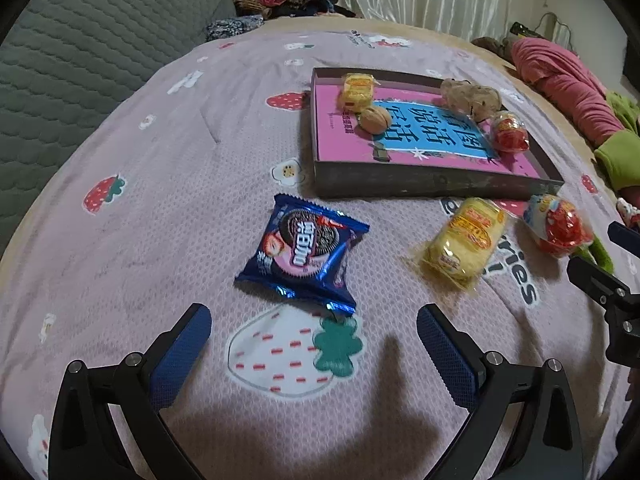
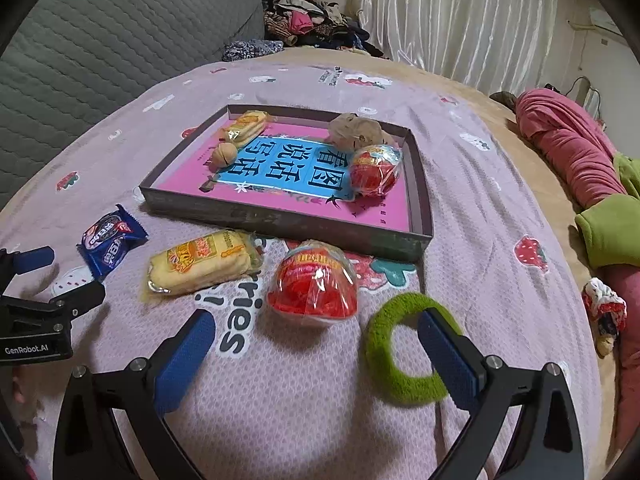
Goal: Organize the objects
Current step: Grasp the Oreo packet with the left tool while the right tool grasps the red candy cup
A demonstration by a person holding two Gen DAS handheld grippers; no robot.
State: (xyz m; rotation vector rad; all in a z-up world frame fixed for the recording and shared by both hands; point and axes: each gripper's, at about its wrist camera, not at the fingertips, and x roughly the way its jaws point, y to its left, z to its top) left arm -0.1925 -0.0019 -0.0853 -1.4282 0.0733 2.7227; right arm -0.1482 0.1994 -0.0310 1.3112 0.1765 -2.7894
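On the bedspread just short of the tray (image 1: 420, 184), the blue cookie packet (image 1: 304, 248) lies flat ahead of the left gripper (image 1: 314, 332), jaws spread and empty; light, crinkly, slippery film, probably best pinched at a crimped end seam

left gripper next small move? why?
Probably ease the left gripper forward and down to straddle the Oreo pack. Its jaws stand open and empty, the pack lies flat on the bedspread just ahead of the fingertips, and it sits outside the tray, where other snacks already lie. The right gripper is also open, nearer the red snack.
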